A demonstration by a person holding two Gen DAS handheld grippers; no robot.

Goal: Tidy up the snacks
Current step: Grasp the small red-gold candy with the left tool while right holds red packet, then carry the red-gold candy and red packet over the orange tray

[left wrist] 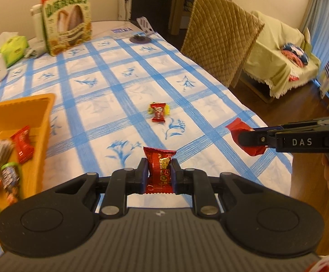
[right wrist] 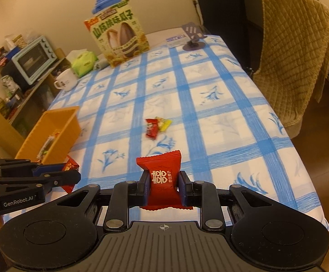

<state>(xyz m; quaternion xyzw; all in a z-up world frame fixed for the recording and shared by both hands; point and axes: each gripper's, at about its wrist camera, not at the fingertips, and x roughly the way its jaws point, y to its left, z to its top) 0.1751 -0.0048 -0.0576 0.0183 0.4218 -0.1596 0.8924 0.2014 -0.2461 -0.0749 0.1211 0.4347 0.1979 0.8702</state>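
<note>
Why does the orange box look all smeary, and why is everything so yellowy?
Left wrist view: the orange box and its snacks are motion-blurred at the edge, while the red packet in the left tool stays sharp. Right wrist view: warm indoor light tints everything; the fisheye lens bends the tablecloth lines.

Bench [right wrist: 221, 136] covered in a blue-and-white checked cloth. At centre, two wrapped candies [right wrist: 156, 127], one red, one yellow, touching. Near left edge, orange bin [right wrist: 58, 131]. Far left, white mug [right wrist: 66, 80], green tissue pack [right wrist: 84, 62] and tall seed box [right wrist: 119, 38]. Far right, phone stand [right wrist: 192, 37].
</note>
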